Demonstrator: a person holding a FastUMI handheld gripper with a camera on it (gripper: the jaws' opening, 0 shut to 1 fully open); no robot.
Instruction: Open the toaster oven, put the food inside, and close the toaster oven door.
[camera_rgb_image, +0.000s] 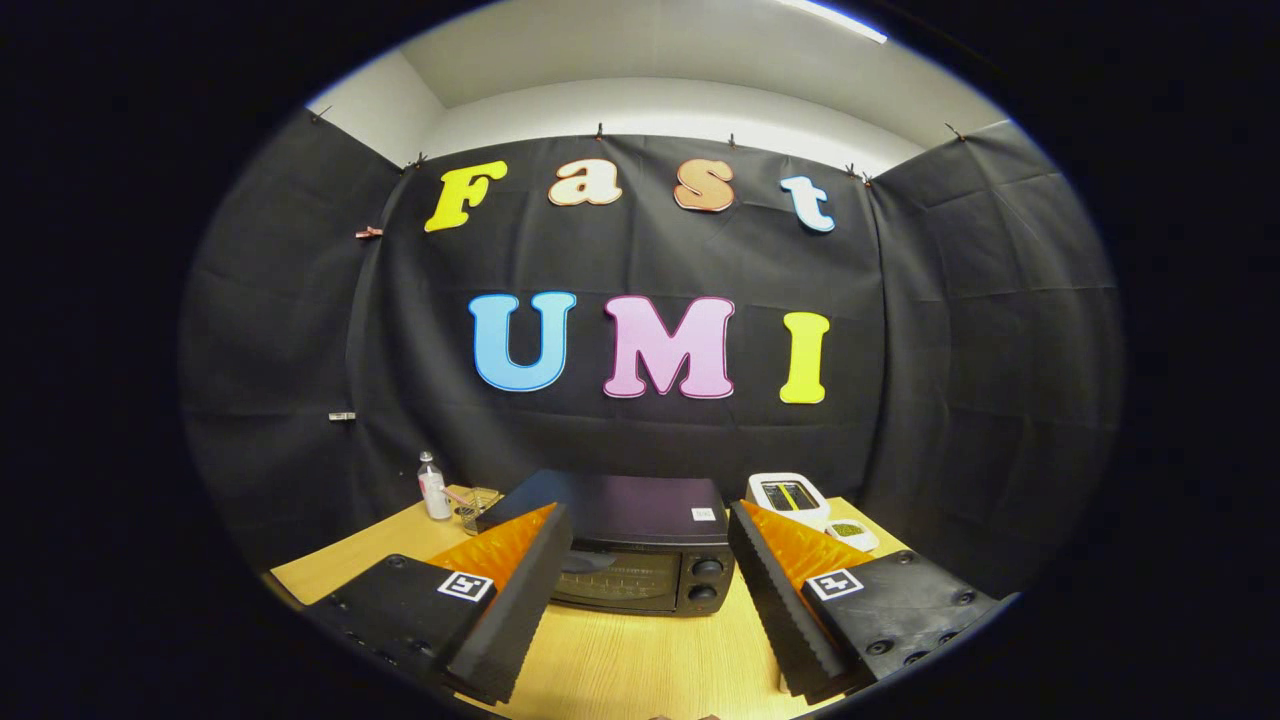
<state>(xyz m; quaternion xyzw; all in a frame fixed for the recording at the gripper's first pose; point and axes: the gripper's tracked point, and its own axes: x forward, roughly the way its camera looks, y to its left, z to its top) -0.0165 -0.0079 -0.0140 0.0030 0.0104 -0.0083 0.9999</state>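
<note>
The wooden table (640, 660) runs out under the gripper and carries everything worth watching. Biggest on it is the toaster oven (630, 545), a dark box sitting straight ahead of the gripper (645, 575) and beyond its fingertips, seen through the gap between the two fingers. Its long side lies crosswise to the fingers' line, so the front faces back at the gripper; the glass door (612, 578) looks closed, with two knobs (706, 580) stacked just to the right of it. The oven is well apart from the fingers, nothing touching.

The gripper itself hangs spread wide, both fingers splayed with bare tabletop between them and nothing held. I judge the opening step is not yet begun, and the move ahead is a plain forward reach towards the door's upper edge, where a handle seems to sit, though it is too dim to be sure.

Off beyond the right finger lie a white device (788, 497) and a small white dish (852, 533), possibly the food. Beyond the left finger stand a small bottle (433, 487) and a glass cup (478, 508).
</note>
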